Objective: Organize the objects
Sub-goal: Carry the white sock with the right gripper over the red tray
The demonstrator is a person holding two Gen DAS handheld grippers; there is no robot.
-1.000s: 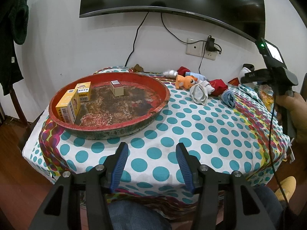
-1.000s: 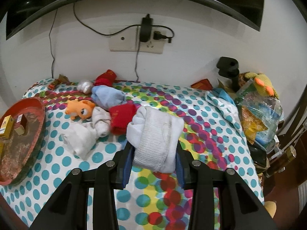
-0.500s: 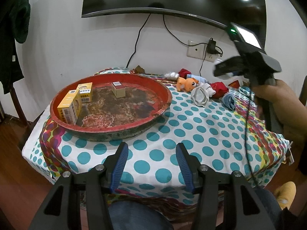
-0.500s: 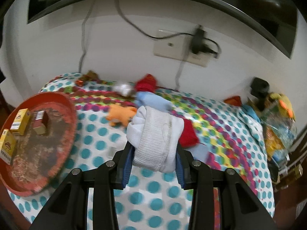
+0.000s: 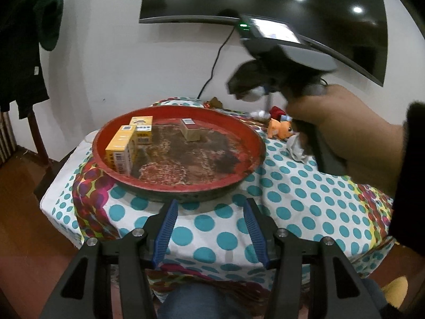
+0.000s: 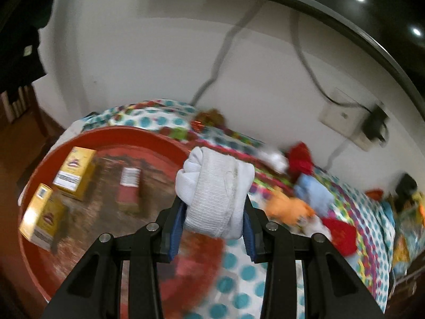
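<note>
The rolled white ribbed sock (image 6: 213, 195), clamped in the right claw (image 6: 213, 228) above the round red metal tray's (image 6: 32, 273) near rim, seems mid-carry and needs lowering inside; left claw (image 5: 209, 231) gapes empty.

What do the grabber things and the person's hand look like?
Each gripper, left gripper and right gripper, has black angular frames with silver bolts and two fingers lined with ribbed blue pads. The right one's body carries a small screen and a green light. The person's bare hand wraps its handle, with a dark sleeve behind.
</note>
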